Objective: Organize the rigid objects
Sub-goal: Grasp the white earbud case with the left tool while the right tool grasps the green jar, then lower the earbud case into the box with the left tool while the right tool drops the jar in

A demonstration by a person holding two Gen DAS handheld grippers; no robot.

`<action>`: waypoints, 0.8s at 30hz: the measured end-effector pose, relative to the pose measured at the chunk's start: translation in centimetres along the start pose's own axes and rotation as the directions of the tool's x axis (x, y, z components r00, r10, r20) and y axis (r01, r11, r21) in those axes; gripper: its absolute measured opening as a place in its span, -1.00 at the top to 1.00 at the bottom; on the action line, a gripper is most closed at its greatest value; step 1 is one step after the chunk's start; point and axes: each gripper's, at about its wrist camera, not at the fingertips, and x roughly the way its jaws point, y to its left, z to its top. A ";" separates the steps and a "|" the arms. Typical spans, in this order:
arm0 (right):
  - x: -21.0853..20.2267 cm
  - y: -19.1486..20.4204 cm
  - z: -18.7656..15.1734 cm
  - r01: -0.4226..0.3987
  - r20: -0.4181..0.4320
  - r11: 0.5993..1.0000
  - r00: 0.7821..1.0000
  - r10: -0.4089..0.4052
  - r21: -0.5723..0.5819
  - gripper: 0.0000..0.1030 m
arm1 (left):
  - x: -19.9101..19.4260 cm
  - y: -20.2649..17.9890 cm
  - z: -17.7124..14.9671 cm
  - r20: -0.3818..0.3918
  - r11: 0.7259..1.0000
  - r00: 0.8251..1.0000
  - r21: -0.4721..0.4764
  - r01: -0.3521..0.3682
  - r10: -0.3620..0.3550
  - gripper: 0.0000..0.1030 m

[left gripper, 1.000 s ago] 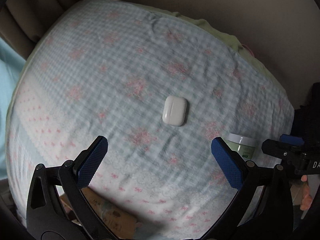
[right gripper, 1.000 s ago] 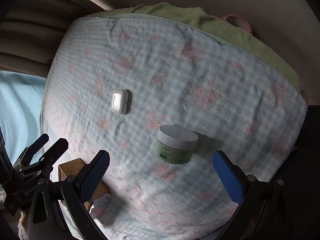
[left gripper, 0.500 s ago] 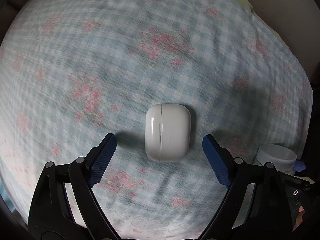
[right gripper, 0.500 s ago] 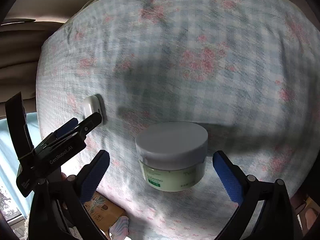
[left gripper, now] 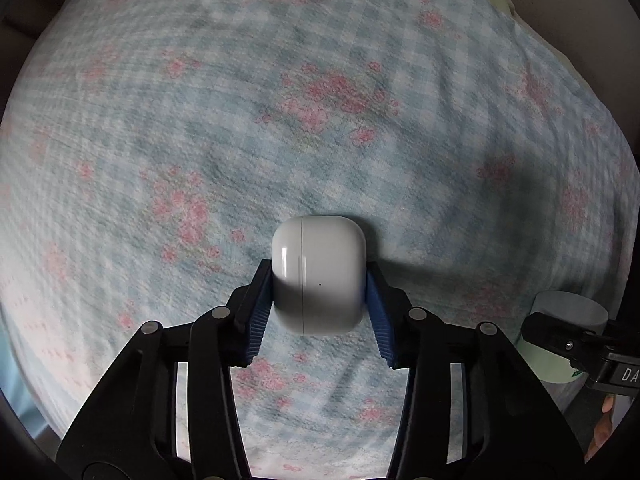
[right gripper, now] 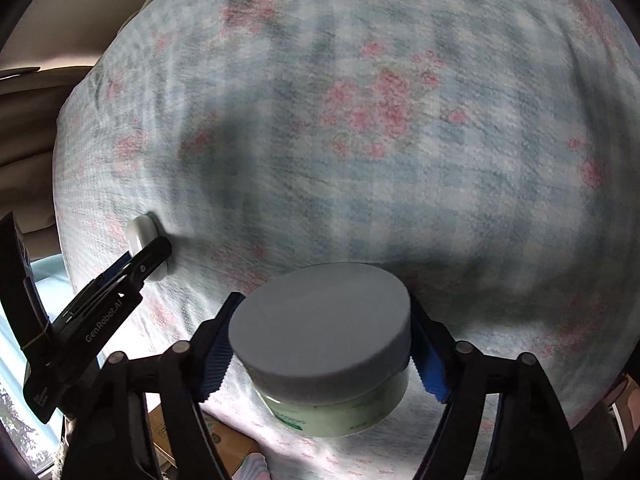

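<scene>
A blue-and-white gingham bedspread (left gripper: 360, 152) with pink flower prints fills both views. On it stands a pale green cream jar (right gripper: 332, 408) with a flat grey-white lid (right gripper: 320, 320); the lid is on, so its contents are hidden. The right gripper (right gripper: 320, 354) is clamped on this jar, its blue ribbed pads (right gripper: 428, 364) pressed against the lid's rim at 3 and 9 o'clock. In the left wrist view the jar sits at 4 o'clock of the case. The white earbud case (left gripper: 319, 274) is shut, so what it holds cannot be seen; it lies on the fabric, seam running 12 to 6 o'clock. The left gripper (left gripper: 319, 300) reaches in from 6 o'clock and pinches the case's two sides.
</scene>
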 end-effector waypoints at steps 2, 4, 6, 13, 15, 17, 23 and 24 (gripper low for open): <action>-0.2 -0.3 0.0 -0.005 -0.001 1.000 1.000 0.005 0.001 -0.37 | 0.0 0.0 -0.1 0.002 1.000 1.000 -0.004 -0.003 0.003 0.20; -0.3 -0.3 -0.1 -0.005 -0.001 1.000 1.000 0.005 -0.005 -0.36 | -0.1 0.1 -0.1 0.001 1.000 1.000 -0.014 0.001 -0.001 0.20; -0.5 -0.4 -0.2 -0.011 -0.002 1.000 1.000 0.011 -0.006 -0.36 | -0.2 0.3 -0.2 0.000 1.000 1.000 -0.029 0.009 -0.009 0.20; -2.5 -0.3 -1.0 -0.024 0.031 0.998 0.999 0.026 -0.062 -0.35 | -2.1 1.0 -0.9 0.023 0.998 1.000 -0.063 0.018 -0.016 0.20; -3.4 -0.3 -1.1 -0.037 0.042 0.997 0.998 0.040 -0.067 -0.35 | -3.0 1.2 -1.3 0.034 0.997 0.999 -0.075 0.019 -0.017 0.20; -4.3 -0.3 -1.2 -0.046 0.050 0.996 0.998 0.050 -0.076 -0.35 | -4.3 1.5 -1.8 0.048 0.995 0.999 -0.093 0.021 -0.017 0.20; -7.5 1.0 -2.1 -0.048 0.077 0.988 0.995 0.059 -0.146 -0.35 | -9.2 2.0 -3.8 0.111 0.985 0.994 -0.167 0.036 -0.018 0.20; -7.8 1.7 -2.5 -0.034 0.086 0.984 0.995 0.049 -0.175 -0.35 | -10.3 1.5 -4.7 0.125 0.983 0.992 -0.182 0.039 -0.016 0.20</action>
